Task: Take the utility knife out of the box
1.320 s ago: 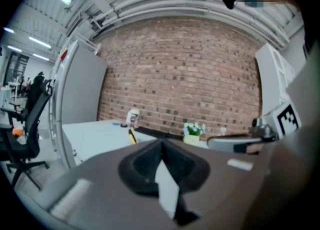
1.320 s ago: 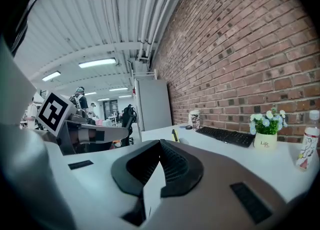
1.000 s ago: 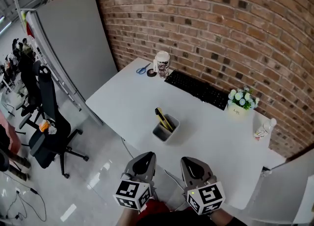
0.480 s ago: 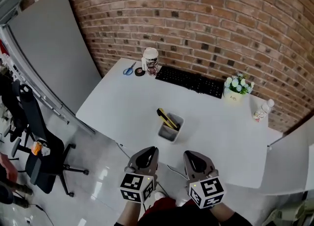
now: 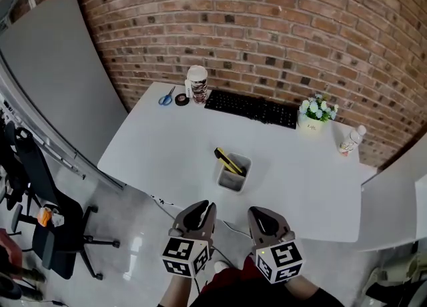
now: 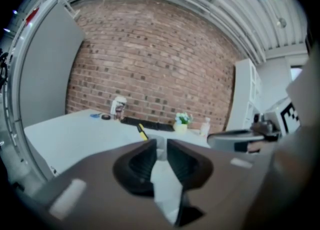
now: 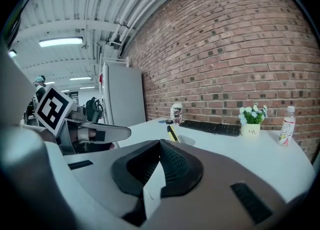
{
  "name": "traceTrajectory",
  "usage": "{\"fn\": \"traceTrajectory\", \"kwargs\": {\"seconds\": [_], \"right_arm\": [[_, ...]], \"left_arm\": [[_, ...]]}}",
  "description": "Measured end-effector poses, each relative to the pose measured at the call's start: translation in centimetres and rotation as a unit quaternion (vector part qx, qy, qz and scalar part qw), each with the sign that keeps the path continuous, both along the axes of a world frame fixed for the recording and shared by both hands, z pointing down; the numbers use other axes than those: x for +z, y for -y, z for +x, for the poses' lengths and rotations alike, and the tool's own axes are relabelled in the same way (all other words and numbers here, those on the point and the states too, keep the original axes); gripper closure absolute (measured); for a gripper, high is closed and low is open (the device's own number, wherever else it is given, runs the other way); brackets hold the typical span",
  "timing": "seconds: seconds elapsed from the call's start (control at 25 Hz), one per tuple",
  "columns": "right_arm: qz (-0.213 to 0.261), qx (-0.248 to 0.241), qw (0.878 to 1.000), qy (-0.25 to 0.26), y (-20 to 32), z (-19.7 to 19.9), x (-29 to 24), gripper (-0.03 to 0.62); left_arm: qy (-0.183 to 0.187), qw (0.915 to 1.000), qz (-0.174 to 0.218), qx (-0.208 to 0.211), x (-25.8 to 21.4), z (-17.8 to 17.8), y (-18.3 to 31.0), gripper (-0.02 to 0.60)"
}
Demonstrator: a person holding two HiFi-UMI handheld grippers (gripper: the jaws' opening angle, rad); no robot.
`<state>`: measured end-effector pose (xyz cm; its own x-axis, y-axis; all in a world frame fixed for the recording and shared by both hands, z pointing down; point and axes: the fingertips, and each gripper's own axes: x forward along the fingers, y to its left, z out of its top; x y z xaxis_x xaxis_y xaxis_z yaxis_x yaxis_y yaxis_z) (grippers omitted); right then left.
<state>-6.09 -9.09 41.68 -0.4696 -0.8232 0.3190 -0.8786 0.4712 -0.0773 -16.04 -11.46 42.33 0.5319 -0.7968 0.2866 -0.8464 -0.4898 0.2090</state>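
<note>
My left gripper (image 5: 202, 205) is the one that is changing. In the left gripper view its jaws are opening, with a narrow slot of daylight now between the ribbed pads (image 6: 146, 160) and nothing in it. I take that as getting ready to reach, though it is well short of the box. It hangs off the near edge of the white table (image 5: 160, 155).

Further in, near the middle of the table, the grey box (image 5: 227, 182) stands open-topped. The yellow and black utility knife (image 5: 228, 161) leans in it, with its upper end sticking out over the rim toward the left. Nothing touches it, so the task proper has not begun.

My right gripper (image 5: 259, 212) hangs just beside the left one, also off the table edge. In the right gripper view its jaws are pressed together at the tips and are empty.

Against a second ago, the head view has swung round. The table lay slanted then, with the office chair (image 5: 30, 185) large at the left; now I face the table almost square on and the chair has slid to the edge of the picture. The box and knife have not shifted on the table, and both grippers have eased a little toward it.
</note>
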Motion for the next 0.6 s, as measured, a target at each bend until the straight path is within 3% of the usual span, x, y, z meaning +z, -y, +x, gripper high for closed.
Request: {"fn": "traceTrajectory", "kwargs": {"seconds": [0.6], "right_arm": [[-0.003,0.06,0.998,0.013,1.4,3.2,0.9,0.586]], "left_arm": [[0.012,0.9997,-0.009,0.021,0.5,1.7,2.5,0.485]]}}
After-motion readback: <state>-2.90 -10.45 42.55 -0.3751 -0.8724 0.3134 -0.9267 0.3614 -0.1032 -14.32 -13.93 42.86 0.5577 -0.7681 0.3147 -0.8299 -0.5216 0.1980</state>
